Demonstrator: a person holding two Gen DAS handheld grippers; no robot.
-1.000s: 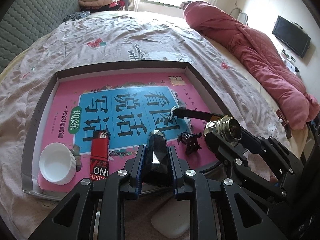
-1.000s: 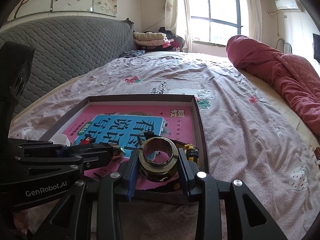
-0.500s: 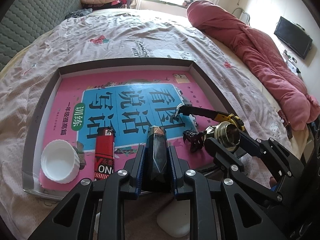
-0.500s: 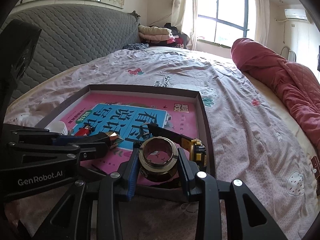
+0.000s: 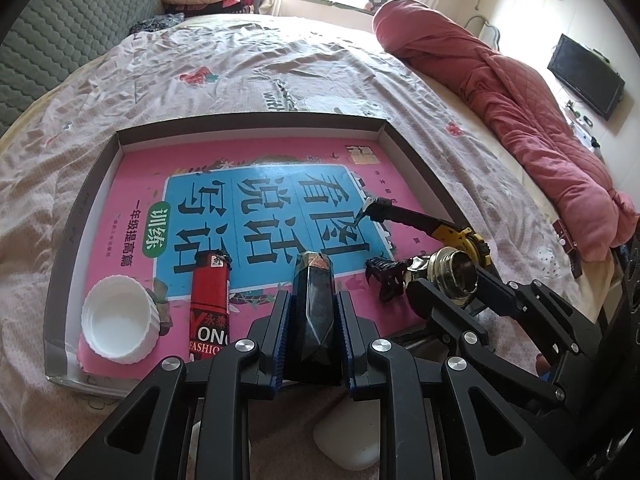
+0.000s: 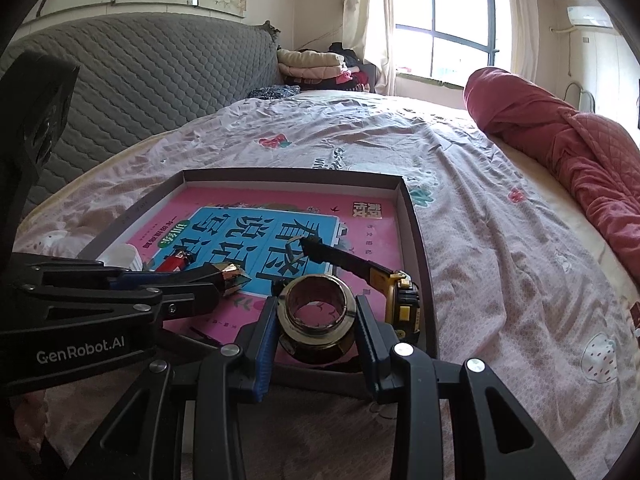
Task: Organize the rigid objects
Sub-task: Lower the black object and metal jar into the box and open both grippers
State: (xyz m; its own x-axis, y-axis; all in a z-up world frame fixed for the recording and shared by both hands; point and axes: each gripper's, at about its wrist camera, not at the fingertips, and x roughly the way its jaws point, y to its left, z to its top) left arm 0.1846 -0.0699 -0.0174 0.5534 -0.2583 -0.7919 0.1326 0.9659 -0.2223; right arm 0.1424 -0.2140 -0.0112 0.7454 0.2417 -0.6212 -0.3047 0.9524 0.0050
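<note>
1. The left gripper [image 5: 311, 322] squeezes a dark crystal [image 5: 313, 300], both fingers tight on its sides. It hangs over the near edge of the flat box [image 5: 248, 123], at about 6 o'clock
2. The right gripper [image 6: 316, 326] pinches a shiny brass ring [image 6: 316, 312] over the box's near right corner, at about 5 o'clock
3. Already lying in the box on the pink book [image 5: 132, 184]: a white cap [image 5: 118, 322] at 8 o'clock, a red lighter [image 5: 209, 300], a small black toy bug [image 5: 385, 276] and a yellow tape measure [image 5: 460, 236] at 4 o'clock
4. I think this is the putting-down step. Next, each gripper should go lower over a bare pink spot, then let go gently, so nothing bumps the bug or the tape
</note>
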